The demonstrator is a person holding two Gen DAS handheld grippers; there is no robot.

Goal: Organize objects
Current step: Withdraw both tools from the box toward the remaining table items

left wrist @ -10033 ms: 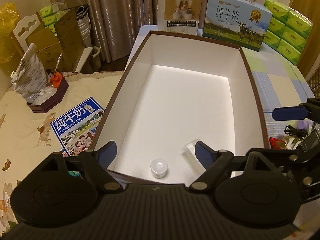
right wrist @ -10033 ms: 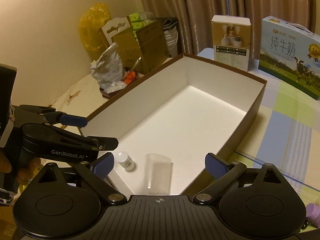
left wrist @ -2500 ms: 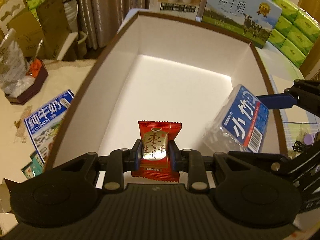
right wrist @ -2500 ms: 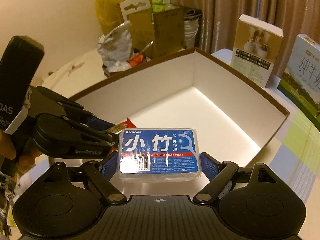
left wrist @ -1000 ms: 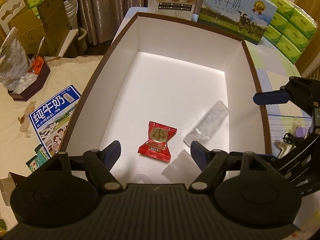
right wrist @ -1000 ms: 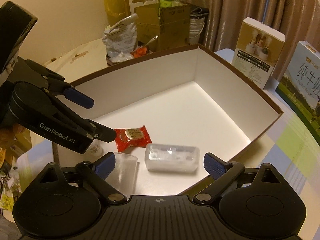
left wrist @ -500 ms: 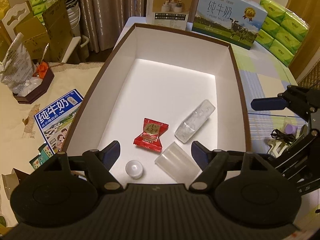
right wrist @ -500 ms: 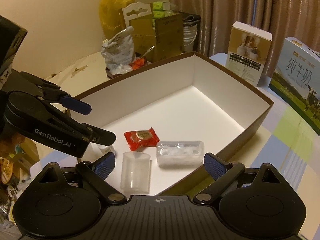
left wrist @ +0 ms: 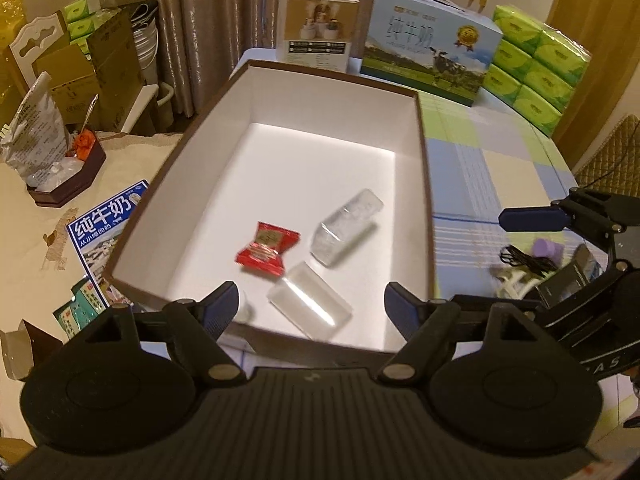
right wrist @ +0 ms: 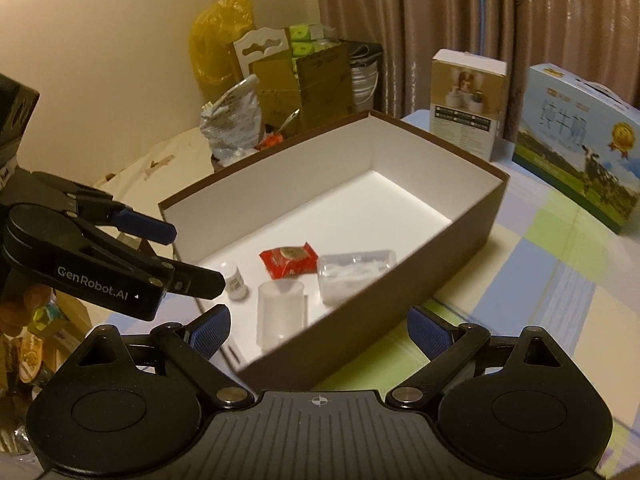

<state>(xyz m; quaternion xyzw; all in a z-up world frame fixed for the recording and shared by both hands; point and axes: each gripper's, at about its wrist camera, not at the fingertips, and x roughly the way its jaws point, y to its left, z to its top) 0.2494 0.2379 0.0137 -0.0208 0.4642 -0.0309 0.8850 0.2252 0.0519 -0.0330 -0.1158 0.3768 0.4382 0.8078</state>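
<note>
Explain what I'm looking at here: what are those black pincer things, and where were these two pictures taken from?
They are hand-held claws, one in each of a person's hands, each carrying a camera that looks along its two fingers. One picture comes from the left claw, the other from the right claw; each also glimpses the other at its edge. Both claws are open and hold nothing. Ahead sits a brown box with a white inside. In it lie a red candy packet, a clear plastic case, a clear cup on its side and a small white bottle. Cartons stand behind it.

Brown curtains (left wrist: 224, 8); cream wall (right wrist: 100, 60); warm light
</note>
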